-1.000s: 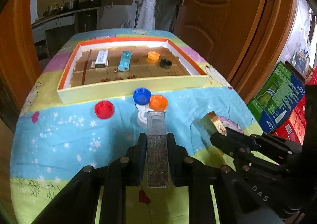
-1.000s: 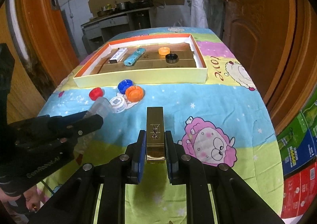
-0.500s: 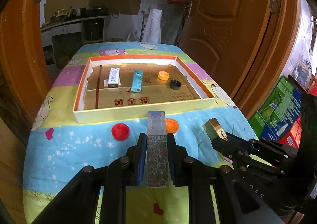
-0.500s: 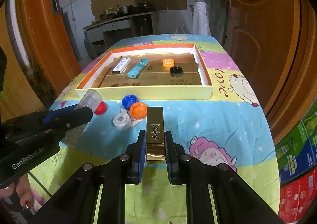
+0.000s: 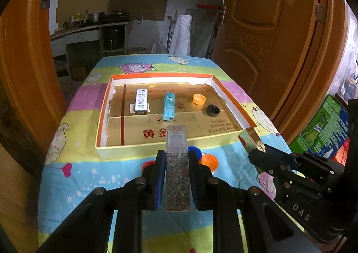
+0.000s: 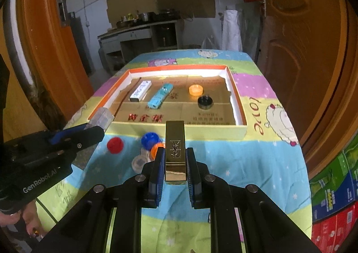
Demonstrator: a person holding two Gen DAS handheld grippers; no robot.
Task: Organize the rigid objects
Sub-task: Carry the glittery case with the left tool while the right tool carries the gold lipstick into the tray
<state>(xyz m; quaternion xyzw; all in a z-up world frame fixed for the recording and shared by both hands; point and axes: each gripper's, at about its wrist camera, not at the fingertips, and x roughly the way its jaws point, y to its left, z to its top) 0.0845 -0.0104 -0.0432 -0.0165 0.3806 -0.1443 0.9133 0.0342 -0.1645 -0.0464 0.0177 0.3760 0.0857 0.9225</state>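
My left gripper [image 5: 176,161] is clamped on a clear tube [image 5: 177,170], its lower part filled with dark speckled stuff and its far end clear. The pads [image 5: 159,177] press flat on both long sides, and the tube points straight ahead over the tablecloth [image 5: 85,177], its tip reaching over the near wall of the tray [image 5: 138,150]. My right gripper [image 6: 175,161] grips a gold case [image 6: 175,150] the same way, pinched between the blue pads [image 6: 160,174], logo up, hanging above the cloth just short of the tray.

In the tray, left to right, lie a white box [image 5: 141,104], a teal tube [image 5: 169,107], an orange cap [image 5: 199,98] and, nearer, a black cap [image 5: 212,110]. All four sit in the far half; the near half shows only printed cardboard.

On the cloth near the tray is a group of loose caps. The right view shows them plainly: a red cap [image 6: 115,145] at the left, a blue cap [image 6: 150,138] further right, an orange lid [image 6: 156,149] half hidden behind the gold case, and a whitish cap [image 6: 139,160] nearest me. The left view hides most of these behind my fingers; only slivers of red, blue and orange show, and the whitish one not at all.

Each view also catches the other gripper from the side: the left view shows the gold case's far end poking out at the right, the right view shows the clear tube's tip at the left, level with the tray's near left corner.
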